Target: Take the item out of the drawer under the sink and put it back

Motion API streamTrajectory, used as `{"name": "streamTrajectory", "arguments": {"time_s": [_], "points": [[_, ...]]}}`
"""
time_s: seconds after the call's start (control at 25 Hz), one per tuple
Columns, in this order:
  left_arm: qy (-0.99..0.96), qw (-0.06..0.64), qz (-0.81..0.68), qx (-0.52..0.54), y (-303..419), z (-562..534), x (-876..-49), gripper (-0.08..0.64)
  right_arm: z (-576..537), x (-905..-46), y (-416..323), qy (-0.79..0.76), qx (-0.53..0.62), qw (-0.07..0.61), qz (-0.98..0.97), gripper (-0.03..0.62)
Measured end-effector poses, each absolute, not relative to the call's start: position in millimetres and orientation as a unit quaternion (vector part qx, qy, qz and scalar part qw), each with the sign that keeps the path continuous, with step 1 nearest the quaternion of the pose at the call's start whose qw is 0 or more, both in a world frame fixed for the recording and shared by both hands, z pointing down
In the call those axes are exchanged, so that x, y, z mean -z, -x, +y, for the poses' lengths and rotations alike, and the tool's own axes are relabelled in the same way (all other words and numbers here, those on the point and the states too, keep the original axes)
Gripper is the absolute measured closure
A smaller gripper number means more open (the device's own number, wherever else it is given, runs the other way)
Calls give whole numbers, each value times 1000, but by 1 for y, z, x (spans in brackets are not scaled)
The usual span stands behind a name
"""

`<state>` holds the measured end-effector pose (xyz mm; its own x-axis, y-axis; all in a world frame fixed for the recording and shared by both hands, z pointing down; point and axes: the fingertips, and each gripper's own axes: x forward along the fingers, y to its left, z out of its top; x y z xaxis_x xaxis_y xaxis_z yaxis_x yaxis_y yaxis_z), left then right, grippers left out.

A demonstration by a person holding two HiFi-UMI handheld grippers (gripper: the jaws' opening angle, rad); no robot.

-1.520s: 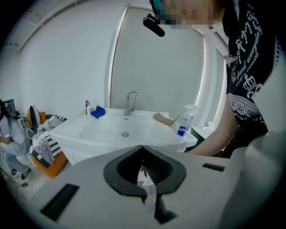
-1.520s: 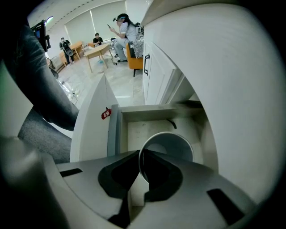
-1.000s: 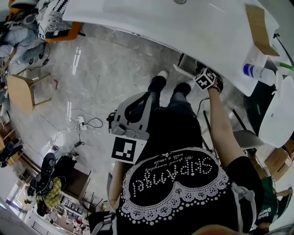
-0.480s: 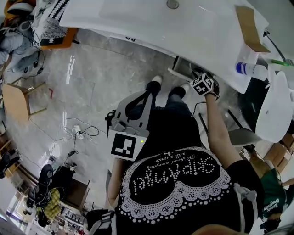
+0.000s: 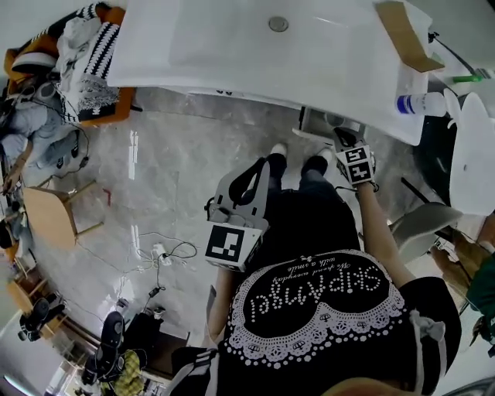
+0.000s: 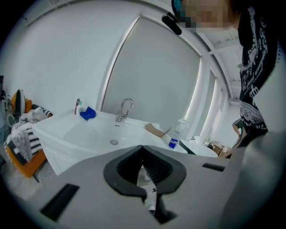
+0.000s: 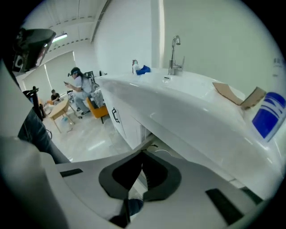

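Right gripper (image 5: 343, 138), jaws just pressed together empty, at two o'clock beside the under-sink drawer (image 5: 314, 121); left gripper (image 5: 253, 179) pressed together, centre.

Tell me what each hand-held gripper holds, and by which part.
Nothing. The left hand-held gripper is shut empty; the right hand-held gripper has just closed, with nothing between its jaws.

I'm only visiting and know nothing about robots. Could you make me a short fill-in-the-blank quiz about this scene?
1. In the white sink sits one round metal ___.
2. The bottle bears a ___ label.
3. The left gripper has its jaws ___.
4. Under the sink, the drawer stands ___.
Missing words: drain; blue; shut; open.
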<state>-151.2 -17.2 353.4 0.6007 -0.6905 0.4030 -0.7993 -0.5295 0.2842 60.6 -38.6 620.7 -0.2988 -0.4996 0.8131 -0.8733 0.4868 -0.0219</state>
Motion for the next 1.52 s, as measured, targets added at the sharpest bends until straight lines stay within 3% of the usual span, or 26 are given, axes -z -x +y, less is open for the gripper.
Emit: {"name": "streamTrajectory", "arguments": {"time_s": [0.8, 1.16, 1.52], "points": [[-927, 206, -300, -93, 109, -37, -340, 555, -10, -477, -82, -627, -234, 126, -733, 574], [-954, 190, -224, -61, 85, -36, -323, 555, 16, -411, -113, -685, -182, 80, -700, 574], [-958, 170, -224, -60, 106, -70, -305, 555, 58, -366, -125, -731, -162, 37, -662, 574]]}}
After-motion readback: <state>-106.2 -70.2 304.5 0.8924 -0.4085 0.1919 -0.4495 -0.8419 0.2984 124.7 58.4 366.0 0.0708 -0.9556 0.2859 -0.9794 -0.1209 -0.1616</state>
